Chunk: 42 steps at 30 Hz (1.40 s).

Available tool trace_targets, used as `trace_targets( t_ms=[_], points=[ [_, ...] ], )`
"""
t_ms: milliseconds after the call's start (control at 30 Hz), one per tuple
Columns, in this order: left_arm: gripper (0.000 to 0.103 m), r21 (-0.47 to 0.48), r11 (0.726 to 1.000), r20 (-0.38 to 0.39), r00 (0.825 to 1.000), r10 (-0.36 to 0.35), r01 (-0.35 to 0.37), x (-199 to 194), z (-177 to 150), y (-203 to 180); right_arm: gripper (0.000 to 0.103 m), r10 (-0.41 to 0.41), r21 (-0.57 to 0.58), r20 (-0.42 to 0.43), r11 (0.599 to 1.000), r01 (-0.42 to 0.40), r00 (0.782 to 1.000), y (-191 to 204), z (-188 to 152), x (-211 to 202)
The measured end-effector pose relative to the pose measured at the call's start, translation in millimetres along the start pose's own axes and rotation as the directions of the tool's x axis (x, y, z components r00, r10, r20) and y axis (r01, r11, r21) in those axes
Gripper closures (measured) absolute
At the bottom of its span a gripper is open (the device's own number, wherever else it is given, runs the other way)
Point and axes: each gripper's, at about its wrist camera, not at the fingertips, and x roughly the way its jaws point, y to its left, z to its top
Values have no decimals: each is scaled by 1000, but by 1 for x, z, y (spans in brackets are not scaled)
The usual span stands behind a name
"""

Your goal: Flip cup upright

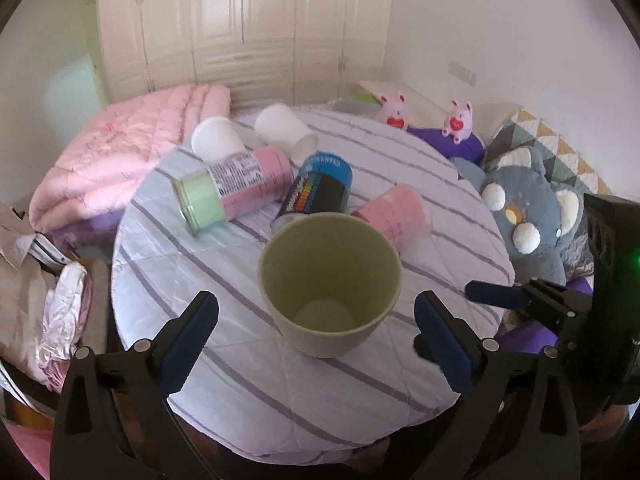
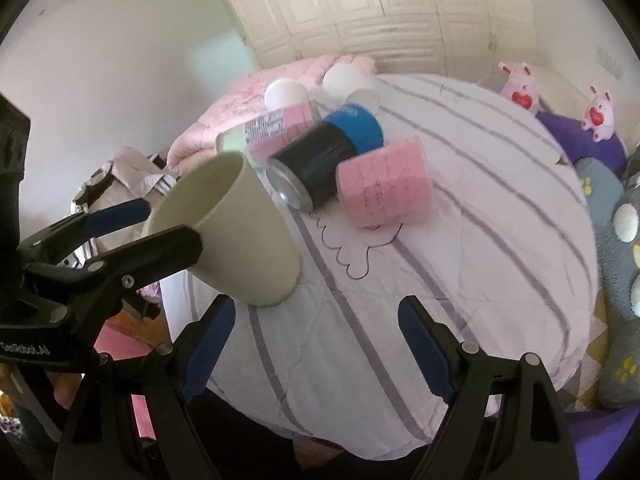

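A pale green cup (image 1: 330,282) stands upright on the round striped table (image 1: 240,380), mouth up. It also shows in the right wrist view (image 2: 236,228). My left gripper (image 1: 316,320) is open, one finger on each side of the cup and apart from it; it also shows at the left of the right wrist view (image 2: 168,224). My right gripper (image 2: 314,344) is open and empty, over the table's near part to the right of the cup; its fingertip (image 1: 492,294) shows at the right of the left wrist view.
Behind the cup lie a pink can with a green lid (image 1: 236,184), a black and blue can (image 1: 316,190), a pink cup (image 1: 394,216) and two white paper cups (image 1: 218,138) (image 1: 284,128). A pink quilt (image 1: 116,156) lies left, plush toys (image 1: 532,208) right.
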Motion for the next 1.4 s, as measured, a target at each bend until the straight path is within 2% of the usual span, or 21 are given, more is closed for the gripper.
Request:
trace_targets(
  t_ms=[167, 300, 367, 500, 667, 767, 1000, 1067, 1233, 1400],
  points=[
    [0, 17, 1000, 83, 997, 6, -8, -21, -4, -5, 18, -80, -39, 93, 996, 84, 992, 9, -2, -29],
    [0, 14, 999, 139, 989, -43, 41, -37, -9, -8, 18, -153, -49, 175, 985, 164, 973, 13, -4, -50],
    [0, 25, 999, 170, 985, -38, 35, -44, -12, -10, 18, -175, -44, 201, 981, 188, 964, 14, -6, -58],
    [0, 30, 1000, 210, 978, -1, -5, -53, -18, -14, 18, -250, -30, 267, 963, 267, 931, 16, -12, -71],
    [0, 11, 999, 225, 973, 43, -47, -56, -25, -12, 18, -336, -11, 349, 932, 363, 875, 19, -13, -83],
    [0, 6, 999, 227, 973, 51, -54, -57, -29, -11, 18, -354, -3, 389, 923, 385, 851, 22, -14, -91],
    [0, -10, 998, 268, 962, 58, -58, -63, -32, -12, 18, -347, 1, 425, 924, 384, 836, 26, -15, -95],
    [0, -7, 998, 300, 953, 54, -55, -66, -33, -14, 18, -342, -5, 442, 923, 384, 829, 28, -16, -97],
    [0, 6, 999, 353, 935, 42, -47, -68, -34, -20, 18, -358, -23, 508, 903, 428, 783, 38, -21, -100],
    [0, -5, 998, 360, 931, 59, -61, -69, -28, -23, 18, -374, -11, 533, 894, 447, 760, 39, -20, -100]
  ],
)
